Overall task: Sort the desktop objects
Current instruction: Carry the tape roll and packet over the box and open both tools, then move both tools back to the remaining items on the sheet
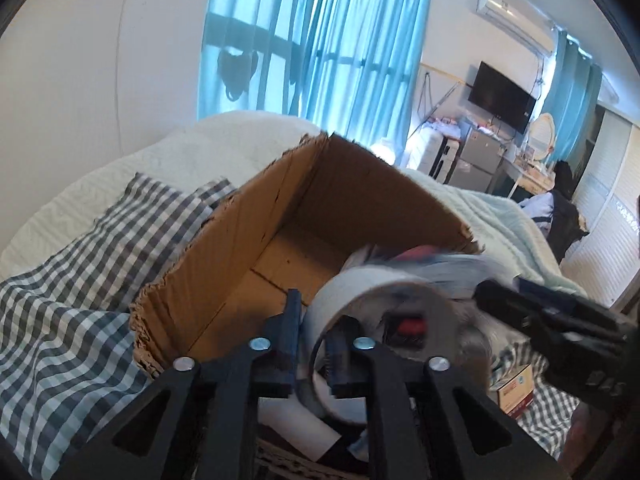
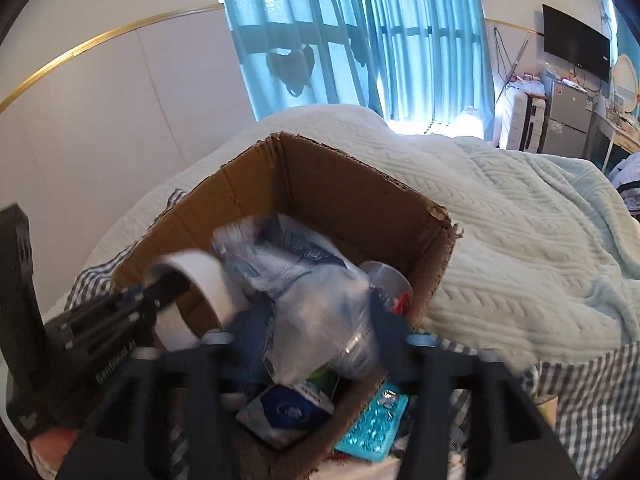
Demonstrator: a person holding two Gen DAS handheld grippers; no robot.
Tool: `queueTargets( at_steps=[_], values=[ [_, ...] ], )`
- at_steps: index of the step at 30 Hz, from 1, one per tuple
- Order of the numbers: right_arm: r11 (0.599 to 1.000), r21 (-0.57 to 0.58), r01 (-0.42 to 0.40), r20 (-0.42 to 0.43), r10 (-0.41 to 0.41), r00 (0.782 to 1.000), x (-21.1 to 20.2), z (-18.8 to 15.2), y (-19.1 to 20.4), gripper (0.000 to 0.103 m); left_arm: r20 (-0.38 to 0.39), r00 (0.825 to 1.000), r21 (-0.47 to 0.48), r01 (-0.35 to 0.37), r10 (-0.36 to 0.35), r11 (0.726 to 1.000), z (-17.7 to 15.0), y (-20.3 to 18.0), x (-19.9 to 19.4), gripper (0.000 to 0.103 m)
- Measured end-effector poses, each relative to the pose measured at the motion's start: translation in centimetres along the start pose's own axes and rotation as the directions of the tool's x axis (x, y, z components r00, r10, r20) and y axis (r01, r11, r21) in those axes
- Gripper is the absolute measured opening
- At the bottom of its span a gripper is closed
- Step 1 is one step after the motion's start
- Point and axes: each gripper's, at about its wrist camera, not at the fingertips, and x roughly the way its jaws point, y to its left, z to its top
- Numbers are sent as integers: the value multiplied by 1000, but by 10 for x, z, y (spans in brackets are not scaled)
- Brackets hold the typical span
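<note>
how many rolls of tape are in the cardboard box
1 in view: a white tape roll at the near side of the cardboard box, its ring between the left tool fingers. Others may be hidden under the plastic bags.

No lettering is sharp enough to read on anything.

Blue curtains, wall television, air conditioner, knitted blanket.

A home bedroom: a bed with white blanket and checked bedding at 6 o'clock, blue curtains at 12, wall television and air conditioner at 2.
</note>
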Motion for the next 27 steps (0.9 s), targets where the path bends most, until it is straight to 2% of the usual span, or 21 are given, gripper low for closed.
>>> queueTargets(
  at_steps=[1,2,3,4,6,7,12,13,16,18,22,27],
  values=[
    [1000,8,1,15,-1,1000,-2,0,-2,71,-6,1000,6,8,-8,1000,-1,-1,0,32],
    [1000,20,-5,25,4,1000,-7,0,-5,71,-14,1000,24,16,-16,1000,-1,-5,0,36],
    [999,35,-11,30,10,1000,-13,0,-10,71,-17,1000,37,18,-18,999,-3,-9,-4,48],
    [999,46,-12,34,10,999,-19,-1,-15,71,-16,1000,53,11,-10,999,-4,-14,-8,65],
    [999,52,13,45,-16,999,-35,-2,-25,72,9,1000,75,-14,14,997,-5,-22,-18,82],
    [998,50,31,50,-33,998,-44,-3,-29,72,29,1000,82,-12,10,997,-6,-26,-25,86],
    [991,70,112,73,-117,990,-96,-17,-59,77,39,998,91,44,-48,995,-9,-45,-54,88],
    [989,79,122,76,-128,989,-104,-20,-64,77,43,998,98,50,-54,994,-11,-50,-60,92],
    [982,111,150,78,-159,984,-130,-32,-84,77,40,997,109,58,-63,992,-18,-68,-71,93],
    [978,127,168,85,-179,980,-146,-41,-95,77,27,995,124,97,-101,988,-26,-83,-79,94],
    [969,132,208,73,-219,973,-162,-59,-111,78,-3,991,188,131,-133,973,-51,-120,-87,93],
    [963,149,225,35,-232,972,-163,-88,-132,82,-71,980,277,200,-188,940,-94,-162,-80,94]
  ],
)
